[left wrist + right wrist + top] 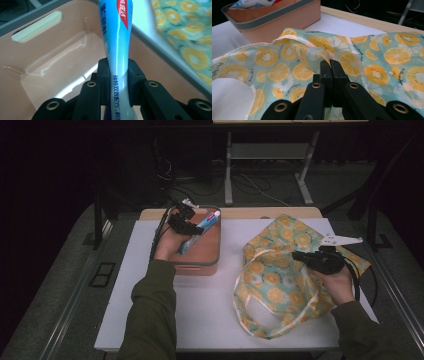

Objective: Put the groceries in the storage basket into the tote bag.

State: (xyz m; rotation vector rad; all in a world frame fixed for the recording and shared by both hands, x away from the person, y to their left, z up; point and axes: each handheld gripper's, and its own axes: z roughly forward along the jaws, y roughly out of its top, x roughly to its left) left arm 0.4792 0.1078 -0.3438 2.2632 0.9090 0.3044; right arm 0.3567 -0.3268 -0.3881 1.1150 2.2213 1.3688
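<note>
Two grippers are busy: our left gripper (119, 75) squeezes the toothpaste tube (117, 42) over the pink bin (212, 262), its long side pointing away toward the fruit bag (280, 270), whose edge our right gripper (329, 66) pinches on the tube's right.

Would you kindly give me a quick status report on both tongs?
Left tongs shut on toothpaste tube, over pink bin. Right tongs pinching fruit-print tote bag rim. Nothing in the way.

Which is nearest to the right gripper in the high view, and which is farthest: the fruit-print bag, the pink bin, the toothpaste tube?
1. Fruit-print bag: pinched in the right gripper, at the table's right.
2. Pink bin: left of the bag.
3. Toothpaste tube: over the bin, held by the left gripper.
</note>
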